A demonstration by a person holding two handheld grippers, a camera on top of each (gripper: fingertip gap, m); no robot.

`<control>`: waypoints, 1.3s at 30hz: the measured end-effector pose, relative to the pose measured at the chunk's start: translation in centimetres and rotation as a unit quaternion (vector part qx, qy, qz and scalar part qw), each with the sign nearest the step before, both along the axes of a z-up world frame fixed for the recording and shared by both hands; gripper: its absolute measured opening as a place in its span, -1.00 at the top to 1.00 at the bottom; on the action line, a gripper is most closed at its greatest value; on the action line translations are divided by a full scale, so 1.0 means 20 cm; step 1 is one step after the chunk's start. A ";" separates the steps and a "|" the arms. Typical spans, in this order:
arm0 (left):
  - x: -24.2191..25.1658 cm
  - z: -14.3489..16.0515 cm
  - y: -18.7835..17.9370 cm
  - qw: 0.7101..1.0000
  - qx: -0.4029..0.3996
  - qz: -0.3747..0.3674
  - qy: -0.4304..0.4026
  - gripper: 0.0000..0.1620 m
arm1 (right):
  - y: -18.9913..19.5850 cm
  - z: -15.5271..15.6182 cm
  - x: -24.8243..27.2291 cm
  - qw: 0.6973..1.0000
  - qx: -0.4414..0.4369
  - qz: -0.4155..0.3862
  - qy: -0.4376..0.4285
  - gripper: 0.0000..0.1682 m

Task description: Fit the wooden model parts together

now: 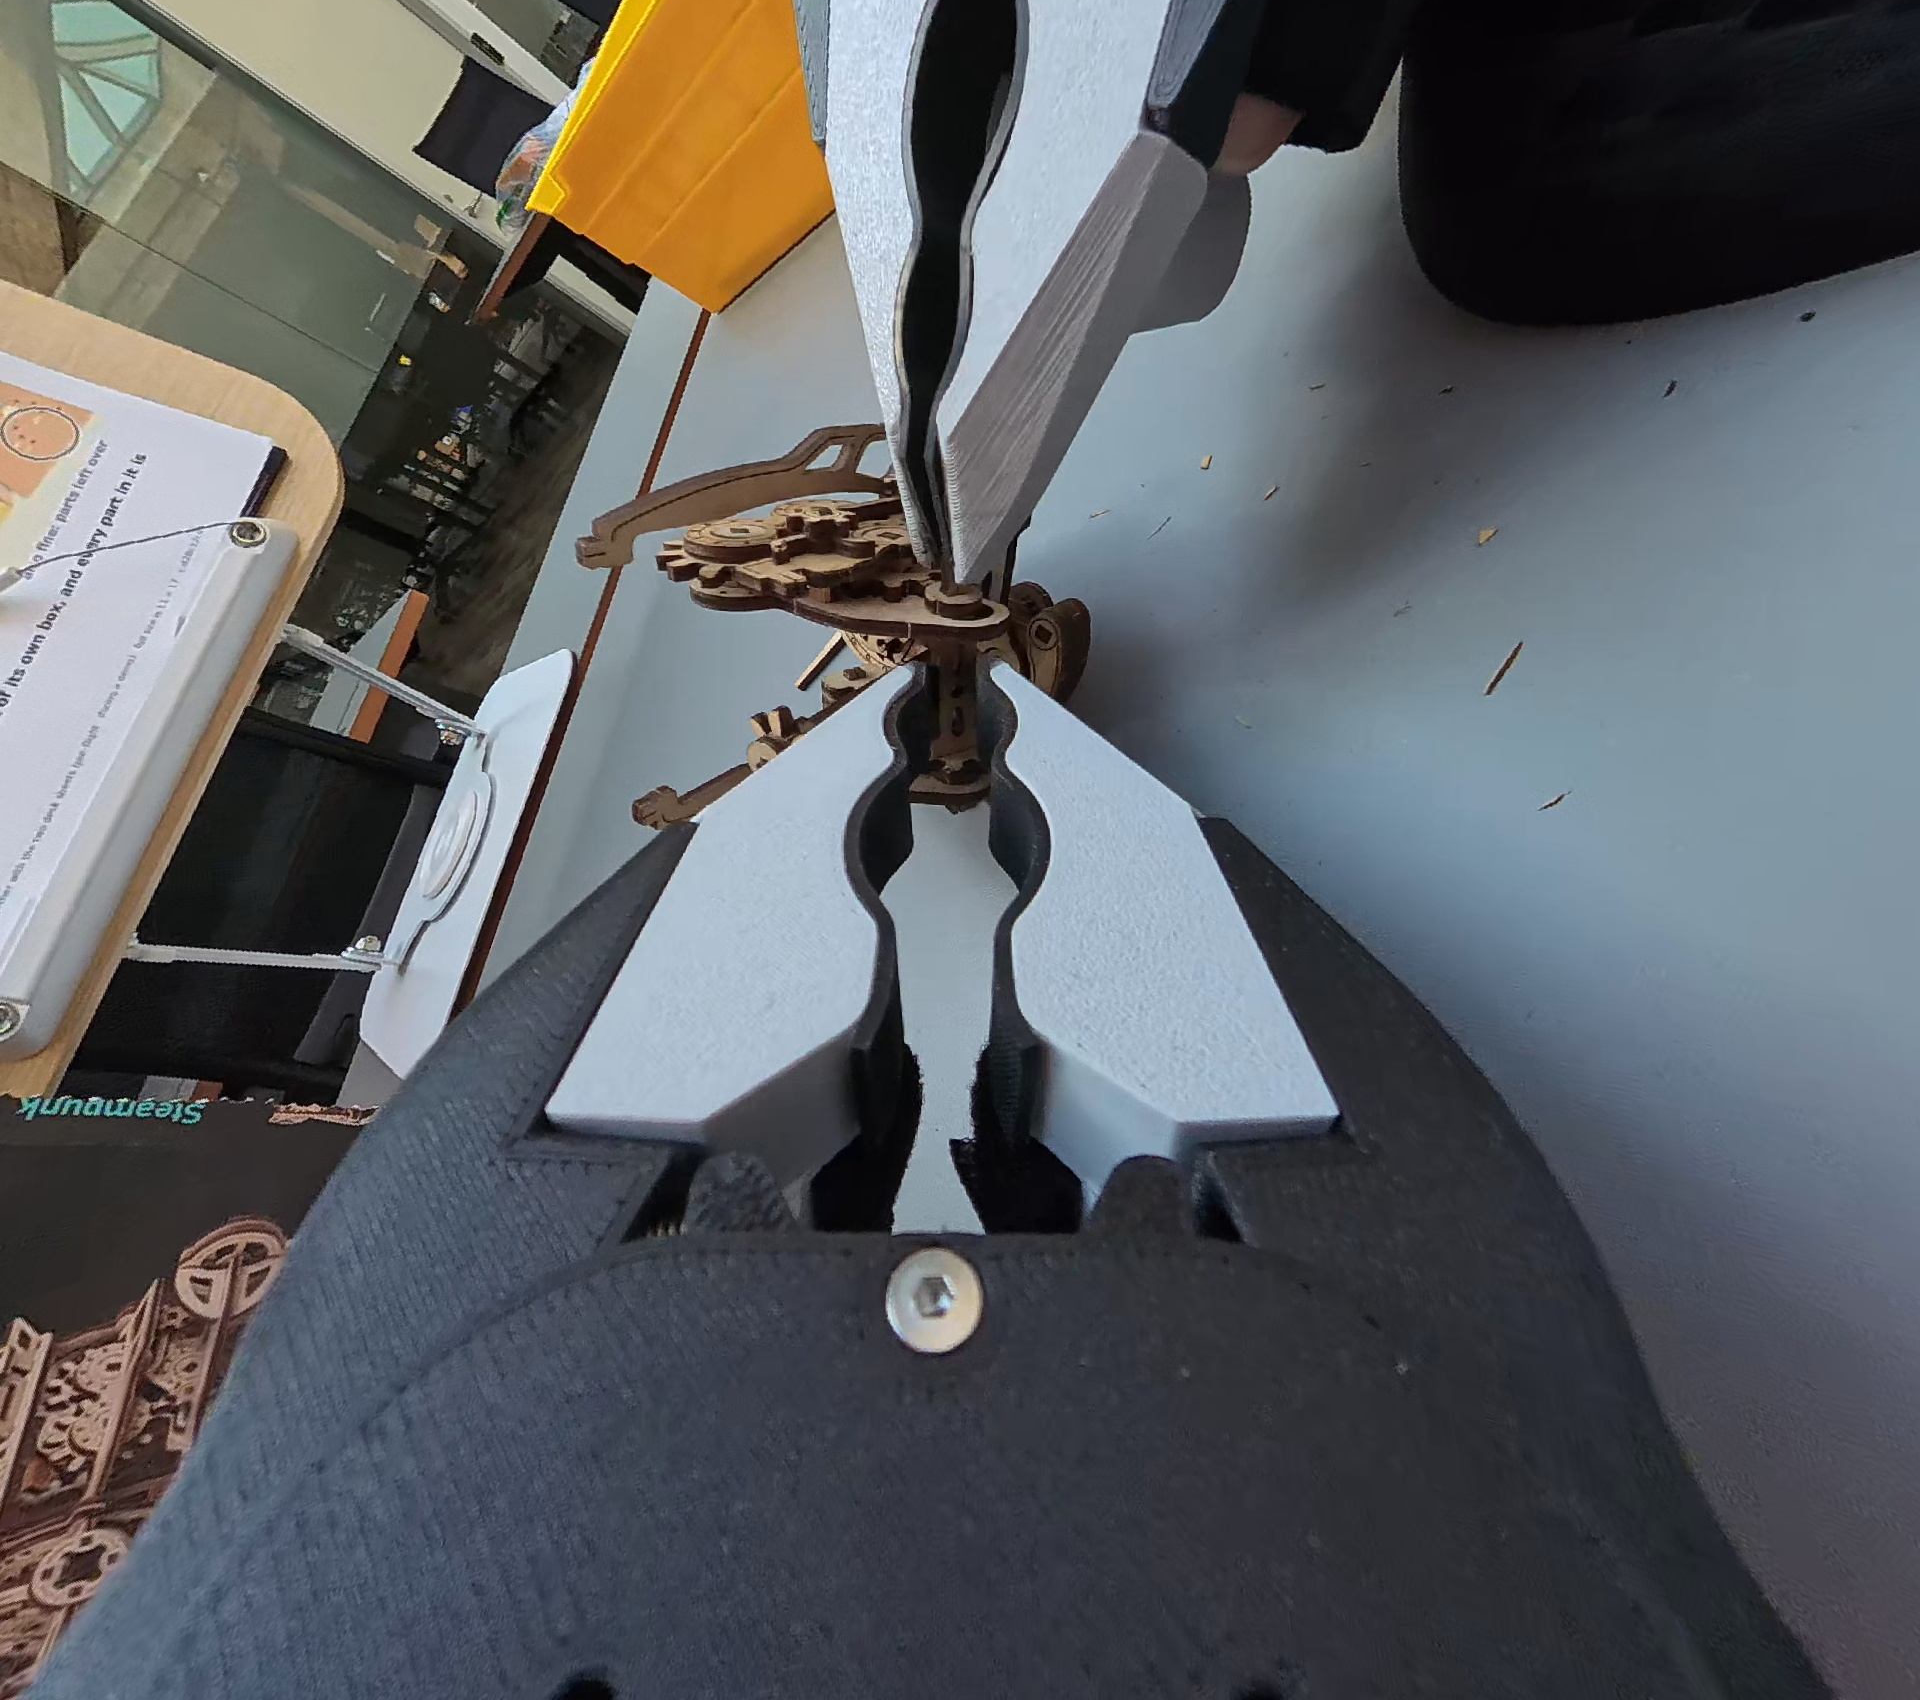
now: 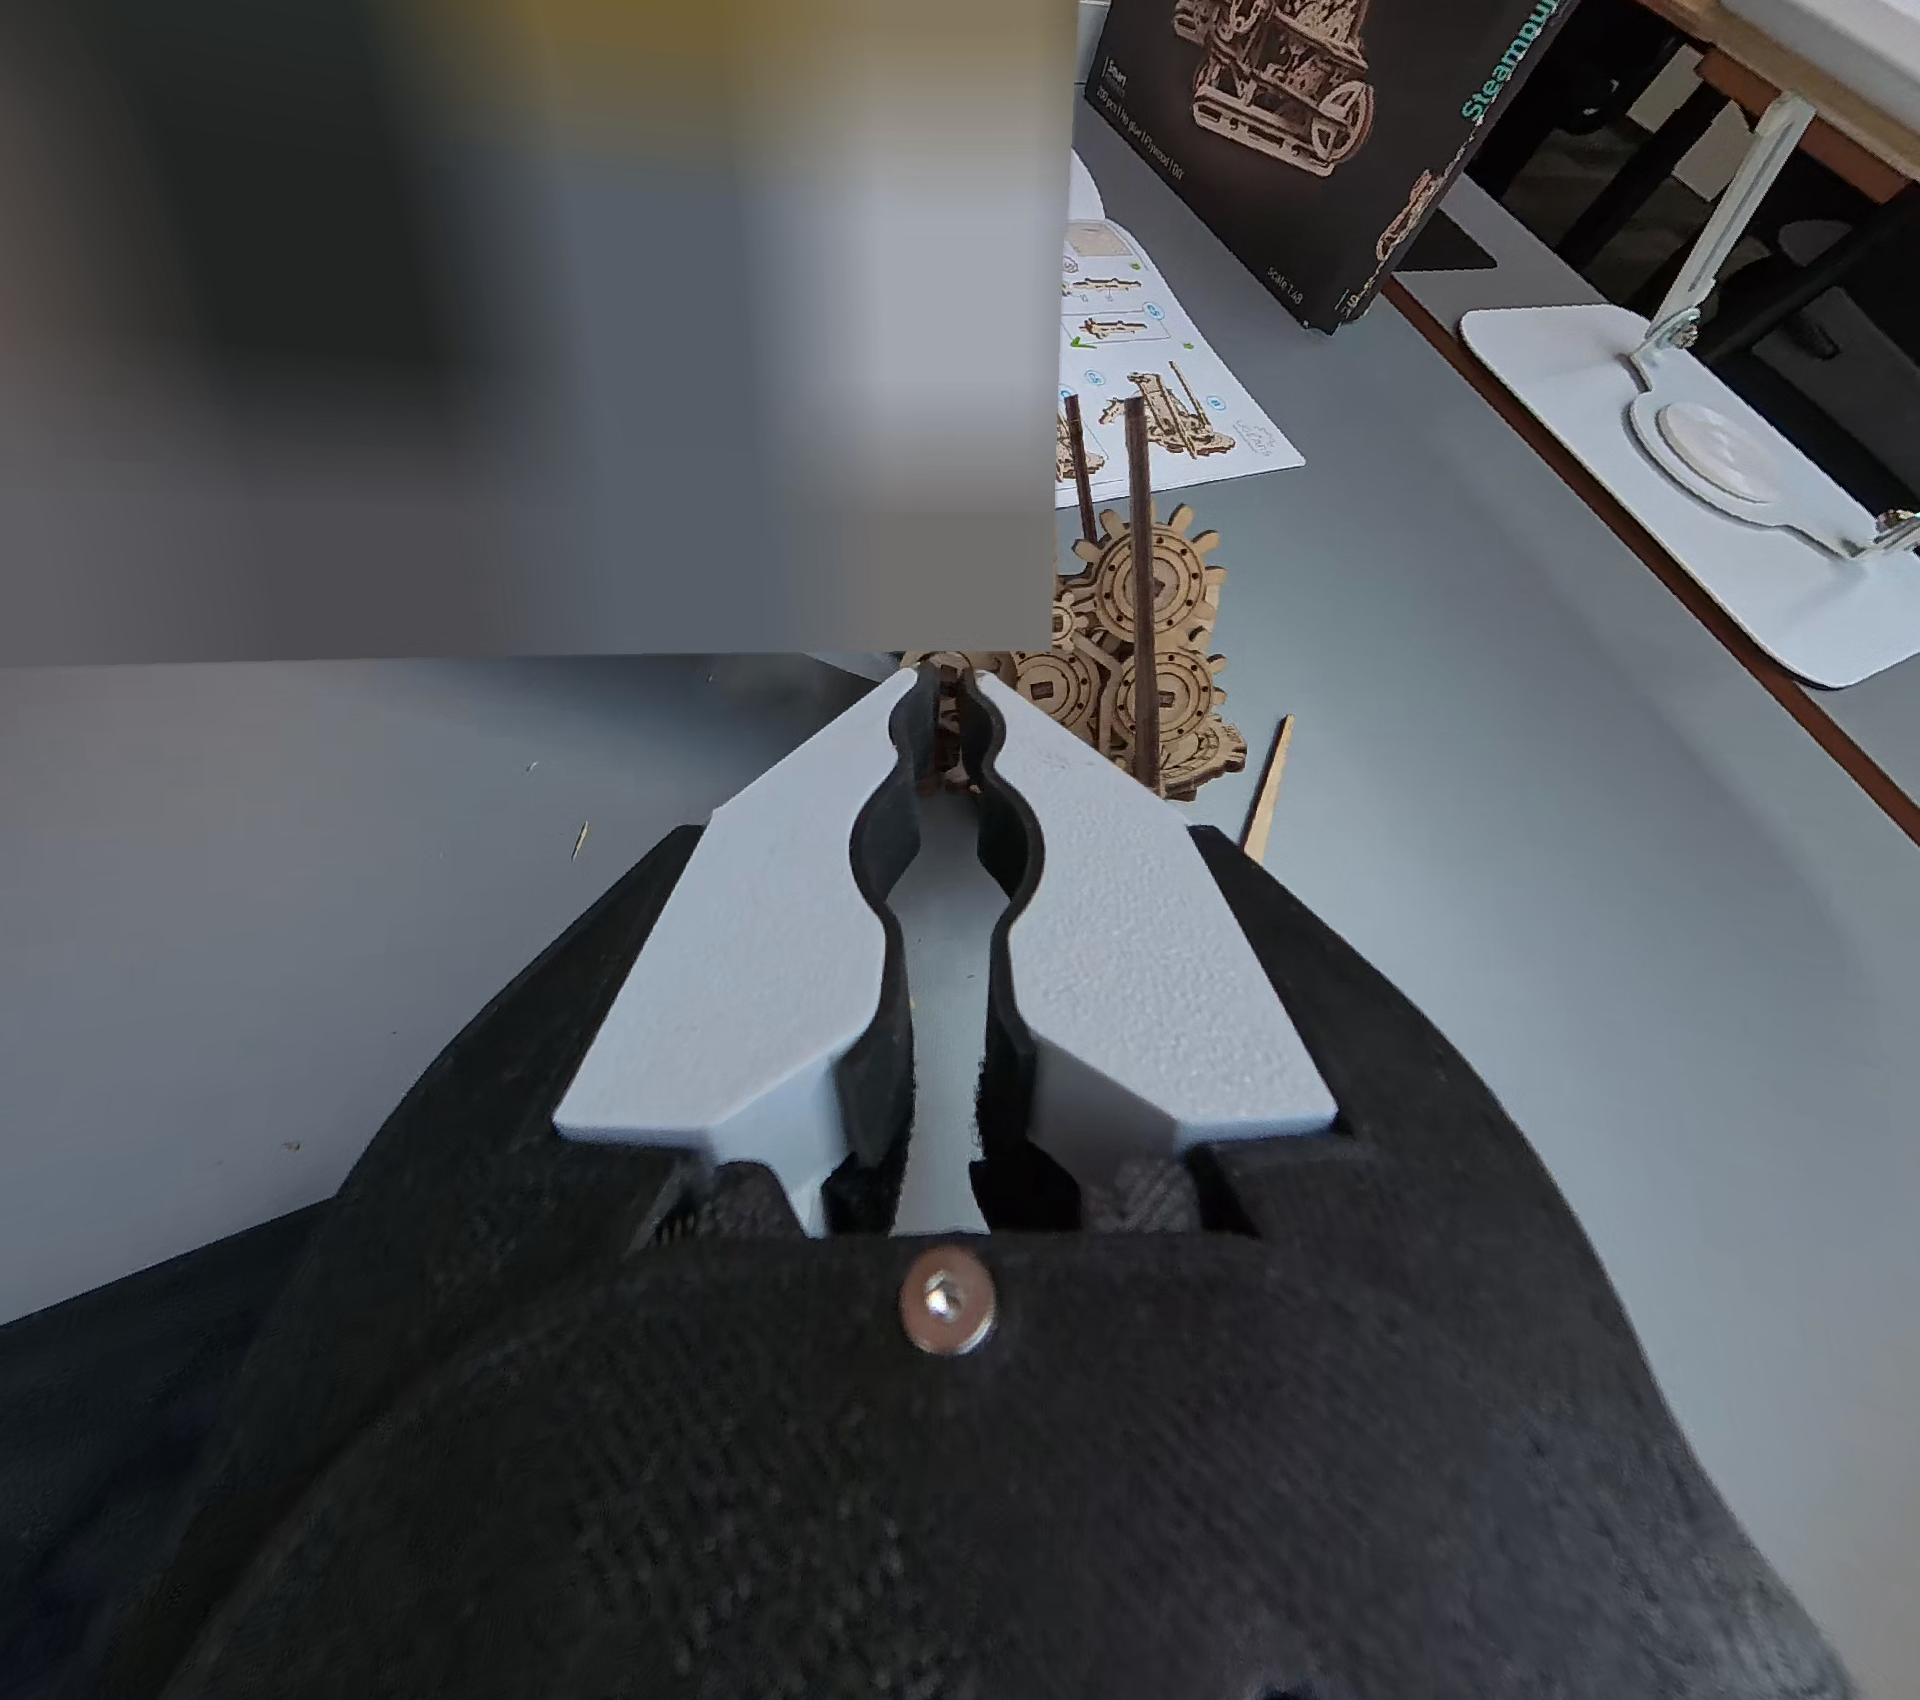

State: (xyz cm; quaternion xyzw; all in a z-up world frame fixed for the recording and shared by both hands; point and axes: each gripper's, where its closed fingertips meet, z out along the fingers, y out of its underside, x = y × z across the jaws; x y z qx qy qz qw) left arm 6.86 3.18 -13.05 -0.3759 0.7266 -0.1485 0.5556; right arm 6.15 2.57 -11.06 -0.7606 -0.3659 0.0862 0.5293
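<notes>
Left gripper (image 1: 951, 679) up close in its own view, fingers narrowed around the dark upright post of the wooden model (image 1: 831, 554), clenched on it just below the gear plate. The model sits on the grey table (image 1: 1558, 819), and everything here is placed from it. Right on top of the model, the right gripper (image 1: 940, 570) comes down from above, tips pinched almost together on a small peg at the plate's end; whether it truly grips that peg or only presses on it, I cannot tell. Wood splinters (image 1: 1501, 668) lie scattered on the table just right of the model. Left of it stands a white stand base (image 1: 488, 819), and beyond that a clipboard with paper (image 1: 114, 663) on a wooden top. Behind the model, well back, a yellow bin (image 1: 686, 123). A dark sleeve (image 1: 1662, 92) fills the far corner beside the right gripper. Switching to the right wrist view: the right gripper (image 2: 943, 689) has only a slim gap between its tips, with a bit of the model (image 2: 1143, 663) between them. Two thin dark rods (image 2: 1140, 570) stand up from the gears just past the tips. A thin stick (image 2: 1270, 783) lies just right of the model. Behind the model, an instruction sheet (image 2: 1164, 362), then a dark box (image 2: 1330, 40) standing upright. A blurred patch covers the upper left of this view.
</notes>
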 end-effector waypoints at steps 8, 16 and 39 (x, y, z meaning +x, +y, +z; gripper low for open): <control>0.02 0.01 0.00 0.999 0.036 0.015 -0.013 0.90 | 0.00 0.00 0.00 1.000 0.006 -0.004 -0.013 0.99; 0.02 0.02 0.00 0.999 0.046 0.003 -0.020 0.91 | 0.00 0.00 0.01 1.000 -0.012 -0.008 0.014 0.99; 0.03 0.04 -0.05 0.998 0.038 -0.032 -0.039 0.89 | -0.01 0.00 0.01 0.990 -0.073 0.049 0.110 0.99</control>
